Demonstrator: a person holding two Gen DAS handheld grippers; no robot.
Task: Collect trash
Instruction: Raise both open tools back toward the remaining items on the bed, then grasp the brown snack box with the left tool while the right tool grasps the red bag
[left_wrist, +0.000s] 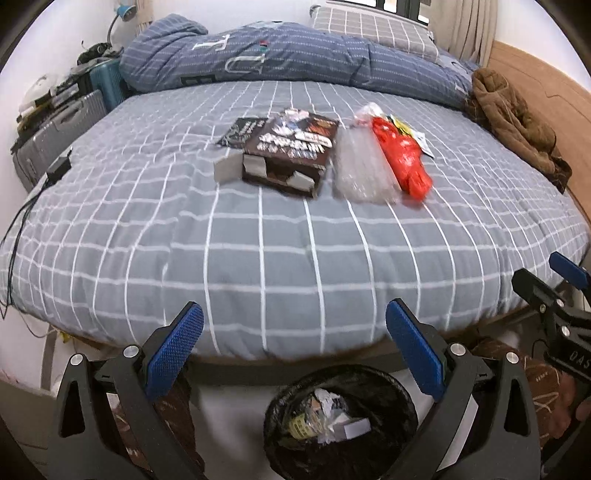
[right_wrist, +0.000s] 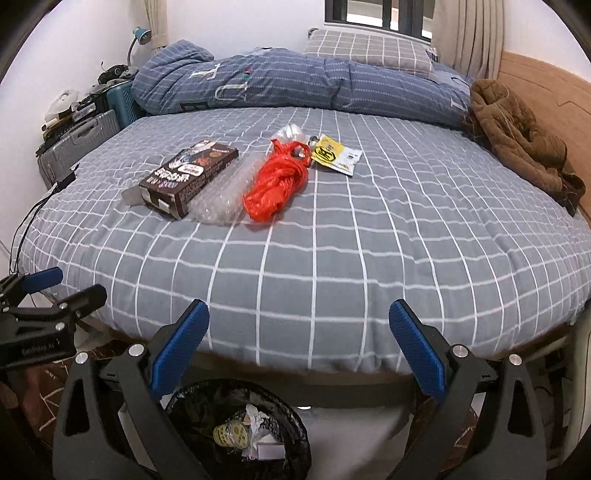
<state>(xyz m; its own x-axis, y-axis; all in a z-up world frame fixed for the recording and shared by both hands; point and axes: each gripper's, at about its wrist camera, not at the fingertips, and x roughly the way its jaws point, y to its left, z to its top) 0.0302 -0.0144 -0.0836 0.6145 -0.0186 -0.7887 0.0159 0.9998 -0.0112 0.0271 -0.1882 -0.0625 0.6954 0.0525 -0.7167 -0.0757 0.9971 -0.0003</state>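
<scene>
Red crumpled plastic bag (right_wrist: 275, 186) is lying mid-bed beside one clear bubble-wrap sheet (right_wrist: 221, 201), one brown cardboard box (right_wrist: 188, 177), one yellow-white wrapper (right_wrist: 334, 157); long axis running away from both claws. Right claw (right_wrist: 299, 354) sitting nearer, left claw (left_wrist: 293, 358) too, both gaping, empty. Black-lined trash bin (left_wrist: 388, 391) waiting below.

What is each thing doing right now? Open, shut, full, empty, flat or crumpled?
Left hand-held gripper: open, holding nothing.
Right hand-held gripper: open, holding nothing.
Brown cardboard box: lying flat on the bed, end flaps open.
Bubble wrap: loose, lying beside the box.
Red plastic bag: crumpled, knotted.
Yellow packet: lying flat.
Trash bin: lined with a black bag, partly filled.
Blue quilt: bunched up.
Brown jacket: heaped.
</scene>
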